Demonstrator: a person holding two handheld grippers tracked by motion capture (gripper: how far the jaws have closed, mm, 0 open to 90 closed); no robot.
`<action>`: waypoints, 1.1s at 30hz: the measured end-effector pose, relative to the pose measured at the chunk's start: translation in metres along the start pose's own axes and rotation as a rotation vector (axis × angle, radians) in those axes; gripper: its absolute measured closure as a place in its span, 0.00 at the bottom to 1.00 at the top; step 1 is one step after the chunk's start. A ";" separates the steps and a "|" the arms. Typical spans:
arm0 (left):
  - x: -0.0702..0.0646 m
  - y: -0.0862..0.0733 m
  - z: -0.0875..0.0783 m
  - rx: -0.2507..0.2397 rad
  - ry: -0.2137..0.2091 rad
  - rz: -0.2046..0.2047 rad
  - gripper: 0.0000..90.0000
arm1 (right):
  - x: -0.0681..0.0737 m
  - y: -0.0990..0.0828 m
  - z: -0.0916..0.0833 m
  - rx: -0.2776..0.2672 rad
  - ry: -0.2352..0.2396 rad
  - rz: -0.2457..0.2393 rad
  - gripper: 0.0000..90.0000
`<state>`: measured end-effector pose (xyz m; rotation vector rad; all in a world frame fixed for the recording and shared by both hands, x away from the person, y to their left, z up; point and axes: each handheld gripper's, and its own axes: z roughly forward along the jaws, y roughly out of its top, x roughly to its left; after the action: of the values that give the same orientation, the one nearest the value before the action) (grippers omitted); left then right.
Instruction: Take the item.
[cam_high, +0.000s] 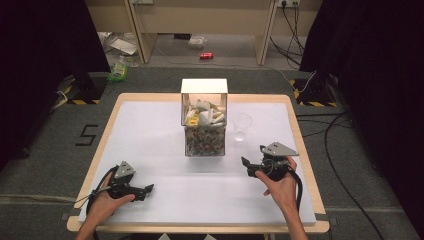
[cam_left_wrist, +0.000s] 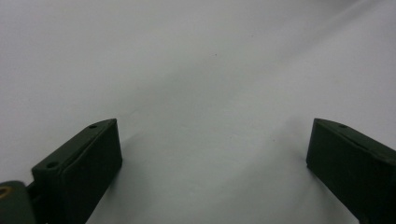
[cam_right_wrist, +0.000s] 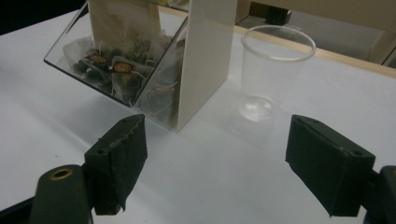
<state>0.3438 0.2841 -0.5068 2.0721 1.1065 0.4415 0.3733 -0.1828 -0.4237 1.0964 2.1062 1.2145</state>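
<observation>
A white dispenser box (cam_high: 204, 117) with a clear front stands at the table's middle, holding several tea bags (cam_right_wrist: 116, 70) in its sloped bin. Just right of it stands an empty clear plastic cup (cam_high: 242, 126), upright (cam_right_wrist: 268, 70). My right gripper (cam_high: 254, 159) is held near the right edge, jaws wide apart, pointing toward the box and cup (cam_right_wrist: 212, 158). Low at the front left, my left gripper (cam_high: 148, 189) rests open over bare white table, nothing between its jaws (cam_left_wrist: 212, 158).
The white table surface (cam_high: 150, 135) has a wooden rim (cam_high: 300, 145). Beyond it lie floor clutter, a red can (cam_high: 206, 55), cables (cam_high: 335, 150) and dark curtains at both sides.
</observation>
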 end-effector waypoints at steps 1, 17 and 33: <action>0.000 0.000 0.000 0.001 0.000 0.000 0.03 | 0.000 0.002 -0.001 -0.008 0.000 -0.007 0.24; 0.000 0.000 0.000 -0.001 0.001 0.000 0.03 | 0.013 0.035 -0.012 -0.078 0.021 -0.048 0.30; 0.000 0.000 0.000 0.000 0.000 0.000 0.03 | 0.028 0.062 -0.018 -0.129 0.041 -0.067 0.36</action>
<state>0.3438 0.2841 -0.5068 2.0724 1.1071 0.4415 0.3696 -0.1507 -0.3616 0.9446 2.0462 1.3305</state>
